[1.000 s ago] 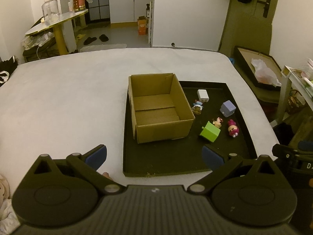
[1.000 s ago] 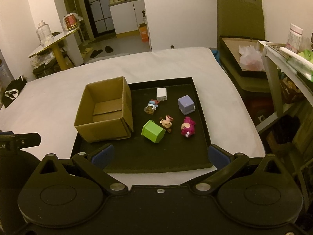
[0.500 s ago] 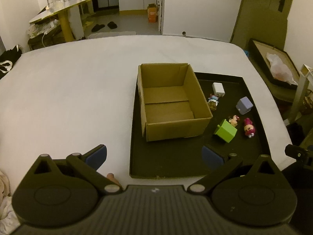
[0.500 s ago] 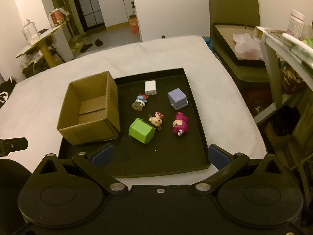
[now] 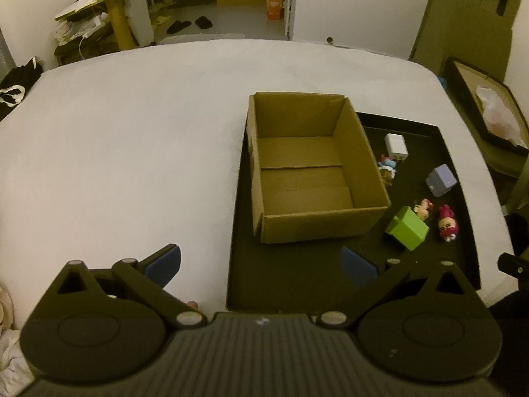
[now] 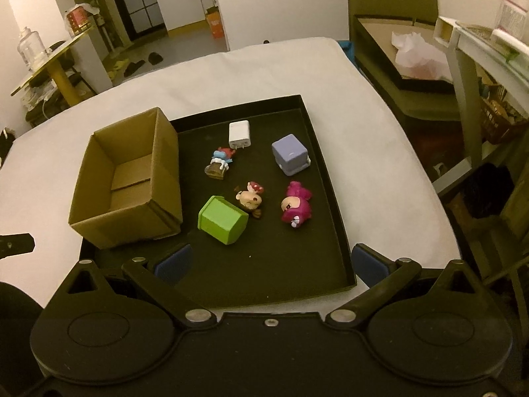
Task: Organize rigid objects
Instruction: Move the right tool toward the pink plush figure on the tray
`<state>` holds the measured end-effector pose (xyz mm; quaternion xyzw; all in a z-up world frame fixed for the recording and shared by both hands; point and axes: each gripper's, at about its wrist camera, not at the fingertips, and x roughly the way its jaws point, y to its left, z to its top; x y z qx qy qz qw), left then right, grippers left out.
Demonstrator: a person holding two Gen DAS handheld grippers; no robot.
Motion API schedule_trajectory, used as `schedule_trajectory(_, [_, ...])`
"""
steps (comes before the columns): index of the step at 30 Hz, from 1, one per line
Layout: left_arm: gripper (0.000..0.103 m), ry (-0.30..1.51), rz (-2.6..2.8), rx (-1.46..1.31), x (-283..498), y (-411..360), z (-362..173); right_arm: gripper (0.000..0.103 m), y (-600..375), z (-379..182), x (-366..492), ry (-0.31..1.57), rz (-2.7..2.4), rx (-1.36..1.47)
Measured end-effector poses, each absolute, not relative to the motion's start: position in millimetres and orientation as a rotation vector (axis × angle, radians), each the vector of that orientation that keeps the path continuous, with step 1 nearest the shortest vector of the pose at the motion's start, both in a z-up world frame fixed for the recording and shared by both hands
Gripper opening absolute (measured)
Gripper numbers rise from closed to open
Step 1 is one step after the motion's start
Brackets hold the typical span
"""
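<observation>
An empty open cardboard box (image 5: pixel 307 168) (image 6: pixel 129 178) stands on the left part of a black tray (image 5: pixel 291 284) (image 6: pixel 284 264). On the tray to its right lie a green block (image 6: pixel 223 220) (image 5: pixel 408 228), a purple cube (image 6: pixel 290 154) (image 5: pixel 441 180), a white charger (image 6: pixel 238 134) (image 5: pixel 396 145), a magenta figure (image 6: pixel 296 208) (image 5: pixel 447 222), a tan mushroom figure (image 6: pixel 250 198) and a blue-hatted figure (image 6: pixel 220 162). My left gripper (image 5: pixel 261 261) is open and empty above the tray's near left edge. My right gripper (image 6: pixel 271 261) is open and empty above the tray's near edge.
The tray rests on a white-covered table (image 5: pixel 132 132). To the right stand a dark case holding a plastic bag (image 6: pixel 413 53) and a white shelf (image 6: pixel 476 46). A yellow-legged side table (image 6: pixel 49 66) is at the far left.
Both grippers have moved forward and tilted down toward the tray, so the box and toys look larger. Nothing on the tray has moved. Both stay open.
</observation>
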<state>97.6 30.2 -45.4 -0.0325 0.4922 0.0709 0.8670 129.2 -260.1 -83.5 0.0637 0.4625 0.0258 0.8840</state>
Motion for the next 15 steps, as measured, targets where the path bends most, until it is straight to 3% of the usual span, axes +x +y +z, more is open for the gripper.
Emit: schedule_trajectory(15, [0.100,1.070,0.219,-0.125,141.0,42.4,-79.0,0.102,-277.9,-113.6,164.9,0.989,0.017,0.197])
